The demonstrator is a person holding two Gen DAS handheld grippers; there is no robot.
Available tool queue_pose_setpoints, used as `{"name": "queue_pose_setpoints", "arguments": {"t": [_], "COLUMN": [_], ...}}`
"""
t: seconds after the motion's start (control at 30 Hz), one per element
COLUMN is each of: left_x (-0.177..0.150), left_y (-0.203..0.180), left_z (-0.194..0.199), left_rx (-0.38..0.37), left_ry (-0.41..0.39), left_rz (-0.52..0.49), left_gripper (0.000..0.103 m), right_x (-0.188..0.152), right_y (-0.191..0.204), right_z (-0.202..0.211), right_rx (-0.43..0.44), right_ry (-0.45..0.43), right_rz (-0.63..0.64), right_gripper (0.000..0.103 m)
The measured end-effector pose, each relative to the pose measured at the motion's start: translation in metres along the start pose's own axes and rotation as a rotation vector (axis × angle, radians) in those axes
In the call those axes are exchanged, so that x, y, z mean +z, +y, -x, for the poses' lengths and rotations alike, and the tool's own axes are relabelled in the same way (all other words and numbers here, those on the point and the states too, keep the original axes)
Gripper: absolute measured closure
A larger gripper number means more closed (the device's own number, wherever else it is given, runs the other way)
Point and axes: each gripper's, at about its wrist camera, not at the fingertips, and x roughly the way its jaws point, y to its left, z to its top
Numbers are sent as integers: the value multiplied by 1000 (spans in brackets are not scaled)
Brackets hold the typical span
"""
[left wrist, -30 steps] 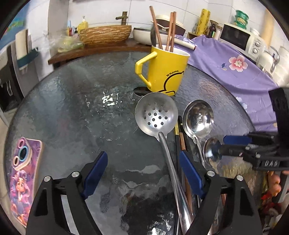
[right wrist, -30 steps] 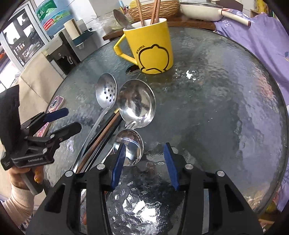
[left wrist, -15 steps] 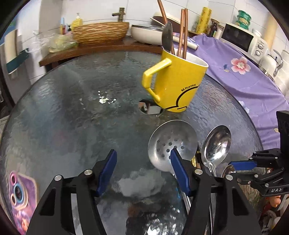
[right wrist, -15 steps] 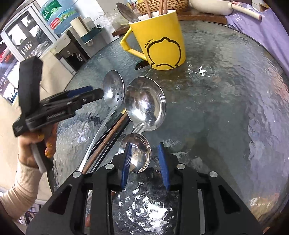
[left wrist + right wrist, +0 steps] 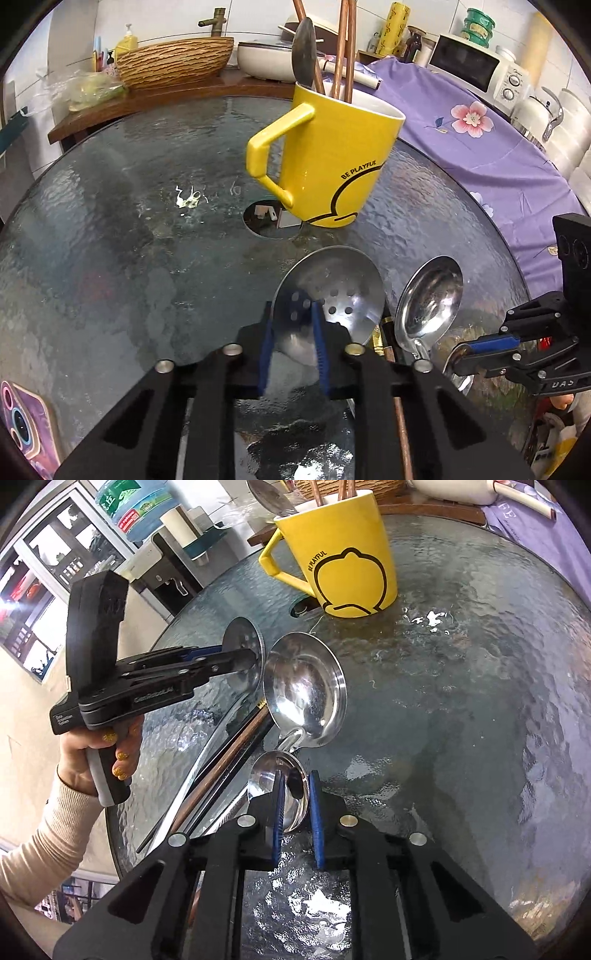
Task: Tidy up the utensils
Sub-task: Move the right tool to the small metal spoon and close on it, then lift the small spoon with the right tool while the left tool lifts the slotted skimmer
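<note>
A yellow mug stands on the round glass table and holds chopsticks and a spoon; it also shows in the right wrist view. A slotted ladle, a large ladle, a small spoon and chopsticks lie side by side. My left gripper is shut on the rim of the slotted ladle's bowl, as the right wrist view also shows. My right gripper is shut on the small spoon's bowl.
A phone in a purple case lies at the table's near left edge. A hole is in the glass beside the mug. A wooden counter with a basket and a purple cloth lie beyond.
Both grippers have closed: the left moved forward and shut on the slotted ladle's bowl, the right narrowed and shut on the small spoon.
</note>
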Motion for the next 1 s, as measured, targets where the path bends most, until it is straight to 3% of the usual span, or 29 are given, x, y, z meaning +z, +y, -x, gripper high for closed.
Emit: {"name": "queue_pose_setpoints", "arguments": {"t": [0.2, 0.57, 1.0], "left_x": [3, 5, 21], "left_y": [-5, -23, -40], "left_z": [11, 39, 99], "left_rx": [26, 66, 105], "left_ry": [-35, -101, -302], "left_rz": [2, -47, -48], "left_gripper": [100, 100, 100], "right_x": [-5, -10, -8], "right_y": [5, 25, 46], "right_z": [10, 33, 72], "right_rx": [-13, -53, -126], "right_ry": [-29, -100, -241], "right_rz": [20, 60, 94], "right_gripper": [99, 100, 100]}}
